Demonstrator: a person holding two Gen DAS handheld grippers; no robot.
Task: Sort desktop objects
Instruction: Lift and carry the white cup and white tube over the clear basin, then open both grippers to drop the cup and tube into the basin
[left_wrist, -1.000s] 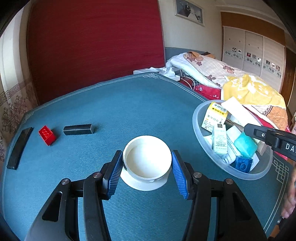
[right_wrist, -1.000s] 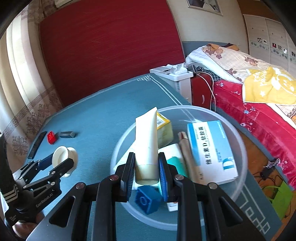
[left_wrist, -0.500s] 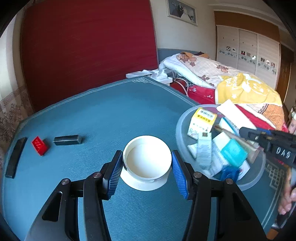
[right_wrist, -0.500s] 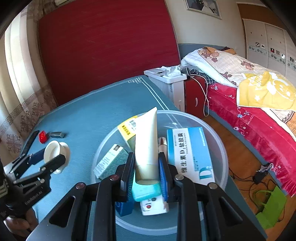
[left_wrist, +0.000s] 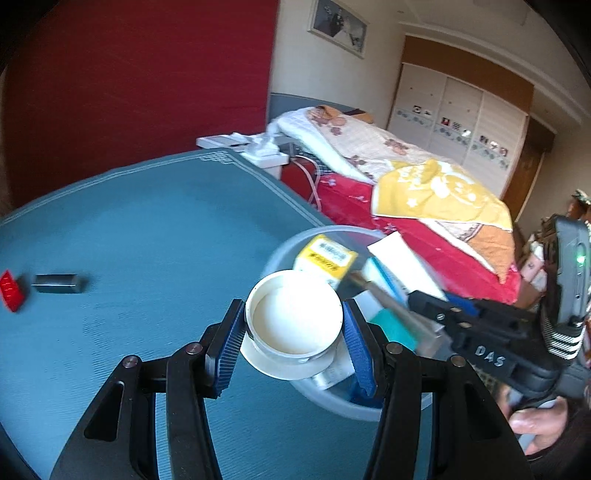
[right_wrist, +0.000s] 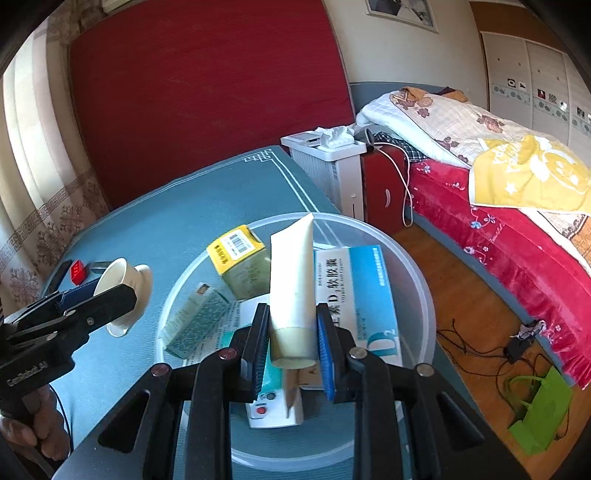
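The left gripper (left_wrist: 293, 347), clamped on the white cup (left_wrist: 294, 322), has carried it from beside the clear basin (right_wrist: 413, 280) to above the basin's rim. The right gripper (right_wrist: 291, 347) still grips a cream tube (right_wrist: 293, 280) upright over the basin. Only the right wrist view shows the blue-and-white medicine box (right_wrist: 354, 295) inside the basin.

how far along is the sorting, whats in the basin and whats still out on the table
Mostly done. The clear basin already holds the yellow box, blue-white box and others. In hand: the left tongs grip the white cup at the basin's edge; the right tongs grip the white tube above it. Left: red brick and grey block.
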